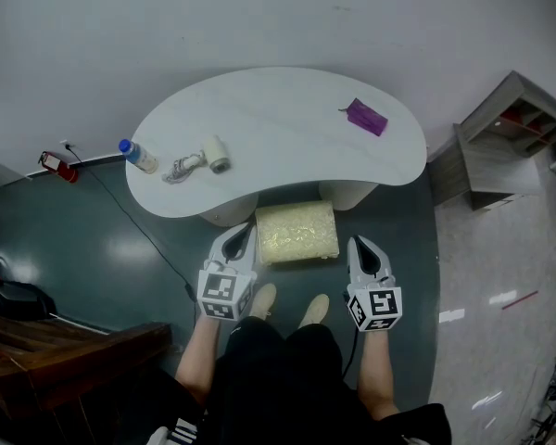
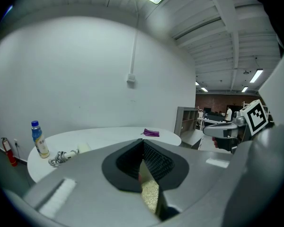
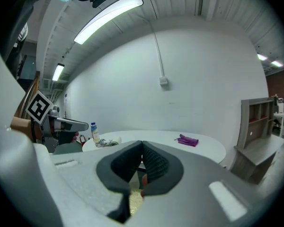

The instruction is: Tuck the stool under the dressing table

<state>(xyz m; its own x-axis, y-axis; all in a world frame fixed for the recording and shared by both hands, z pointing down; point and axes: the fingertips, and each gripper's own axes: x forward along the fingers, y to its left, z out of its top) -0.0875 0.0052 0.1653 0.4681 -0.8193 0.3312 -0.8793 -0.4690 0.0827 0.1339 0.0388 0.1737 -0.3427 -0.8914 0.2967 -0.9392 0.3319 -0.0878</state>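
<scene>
Stool at the front edge of the bench, both my tongs shut and empty.

I see the stool (image 1: 296, 233) with its pale yellow cushion on the floor, at the middle of the front edge of the white bench (image 1: 287, 119). Its far side meets that edge and most of the seat stands out in front. My left tongs (image 1: 240, 234) are just beside the stool's left side and my right tongs (image 1: 359, 245) just beside its right side. The jaws of both are together, with nothing between them. Near the bench's left edge are 1 bottle (image 1: 138, 156), a cable (image 1: 183, 167) and a white roll (image 1: 218, 154). A purple pouch (image 1: 365, 117) lies toward the right back edge.
</scene>
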